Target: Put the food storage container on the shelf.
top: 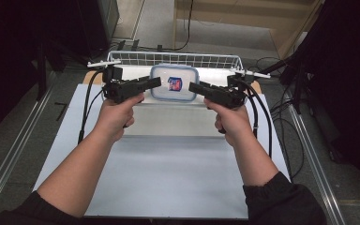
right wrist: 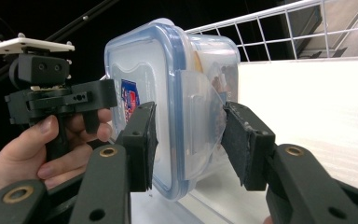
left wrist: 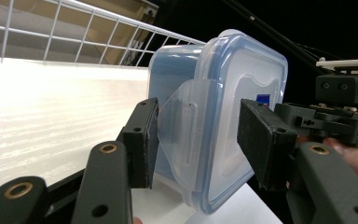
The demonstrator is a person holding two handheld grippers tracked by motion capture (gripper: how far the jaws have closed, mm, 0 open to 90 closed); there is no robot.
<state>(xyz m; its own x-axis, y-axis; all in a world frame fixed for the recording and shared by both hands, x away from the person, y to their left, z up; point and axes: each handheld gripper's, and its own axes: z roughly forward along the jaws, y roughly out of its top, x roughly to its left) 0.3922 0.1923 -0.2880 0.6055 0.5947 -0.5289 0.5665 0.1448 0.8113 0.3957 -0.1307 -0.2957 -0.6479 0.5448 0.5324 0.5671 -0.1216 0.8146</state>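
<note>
I can make out one printed label, red and blue, on the lid of the clear plastic container (top: 174, 83). Its lettering is too small and blurred for me to read from any of my views; it may be a brand sticker. I find no other legible text.

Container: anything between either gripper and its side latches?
Nothing visible. The left gripper and right gripper each already straddle a latch flap of the container, with no other object between them.
</note>
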